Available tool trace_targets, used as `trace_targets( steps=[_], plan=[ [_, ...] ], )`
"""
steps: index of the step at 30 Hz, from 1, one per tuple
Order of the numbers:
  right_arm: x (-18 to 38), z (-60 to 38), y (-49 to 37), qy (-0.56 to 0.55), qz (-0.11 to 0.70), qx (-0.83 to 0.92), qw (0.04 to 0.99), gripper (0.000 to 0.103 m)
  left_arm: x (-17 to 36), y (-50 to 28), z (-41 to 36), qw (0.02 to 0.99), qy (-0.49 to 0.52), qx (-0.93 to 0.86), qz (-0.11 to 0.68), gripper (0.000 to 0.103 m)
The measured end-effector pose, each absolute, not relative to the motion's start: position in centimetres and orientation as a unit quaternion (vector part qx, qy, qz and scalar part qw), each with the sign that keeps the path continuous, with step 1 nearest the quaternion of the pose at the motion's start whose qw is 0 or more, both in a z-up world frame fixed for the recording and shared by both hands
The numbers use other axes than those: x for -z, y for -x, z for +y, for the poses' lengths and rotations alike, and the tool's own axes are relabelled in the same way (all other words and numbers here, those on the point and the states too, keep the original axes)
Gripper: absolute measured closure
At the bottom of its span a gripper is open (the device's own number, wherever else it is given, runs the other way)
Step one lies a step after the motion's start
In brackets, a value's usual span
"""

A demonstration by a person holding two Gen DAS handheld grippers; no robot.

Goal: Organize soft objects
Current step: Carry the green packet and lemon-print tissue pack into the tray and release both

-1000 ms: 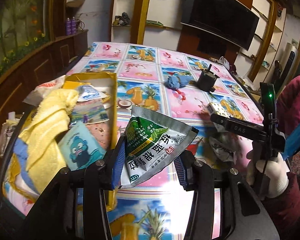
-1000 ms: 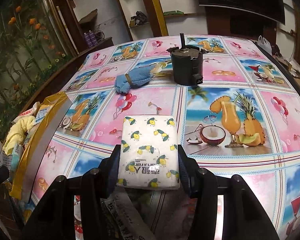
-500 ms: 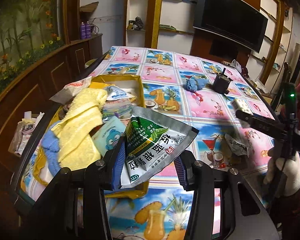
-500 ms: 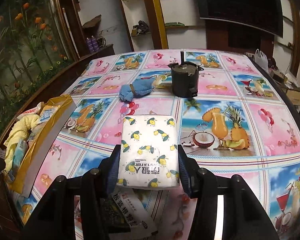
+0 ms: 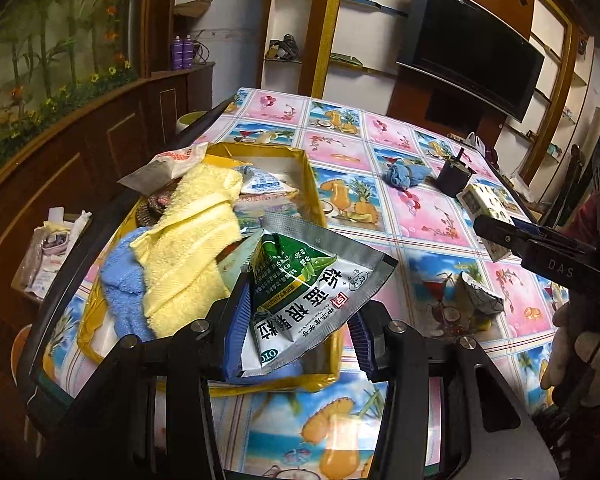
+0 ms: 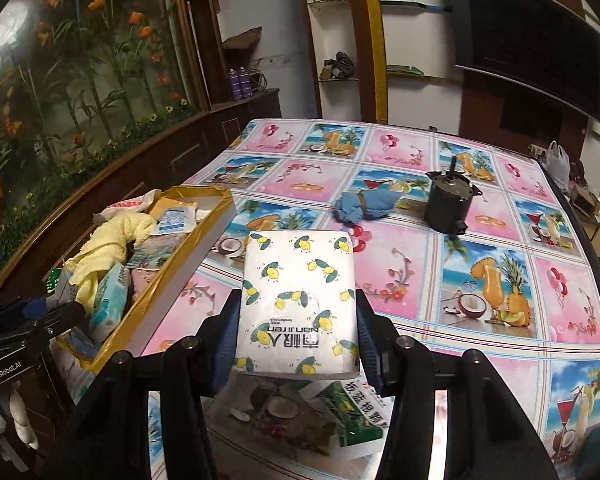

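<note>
My left gripper is shut on a green and silver sachet, held above the near end of the yellow box. A yellow towel, a blue cloth and small packets lie in that box. My right gripper is shut on a white tissue pack with a lemon print, held above the table to the right of the box. In the left wrist view the right gripper shows at the right edge with the pack.
A tied blue cloth bundle and a black motor stand mid-table. Another green sachet lies under my right gripper, also seen as the crumpled sachet. A gloved hand holds the right gripper. Dark cabinets run along the left.
My right gripper has risen with the tissue pack, and the table now looks farther below. My left gripper has drawn back with the sachet, so more of the box shows beneath it.
</note>
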State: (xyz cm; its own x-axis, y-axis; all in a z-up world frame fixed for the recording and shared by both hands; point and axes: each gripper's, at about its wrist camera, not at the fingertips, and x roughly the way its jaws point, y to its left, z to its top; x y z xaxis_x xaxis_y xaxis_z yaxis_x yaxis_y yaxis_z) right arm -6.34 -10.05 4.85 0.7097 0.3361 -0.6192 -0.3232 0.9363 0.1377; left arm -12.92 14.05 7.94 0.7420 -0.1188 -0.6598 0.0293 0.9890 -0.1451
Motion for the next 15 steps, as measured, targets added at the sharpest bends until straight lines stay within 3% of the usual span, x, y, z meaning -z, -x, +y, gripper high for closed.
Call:
trace_targets(
  steps=[15],
  plan=[
    [-4.8,-0.5,4.9,0.033,0.354,-0.246,0.902,0.051,-6.3,12.1,18.0,0.923,0.104,0.033,0.368,0.058]
  ],
)
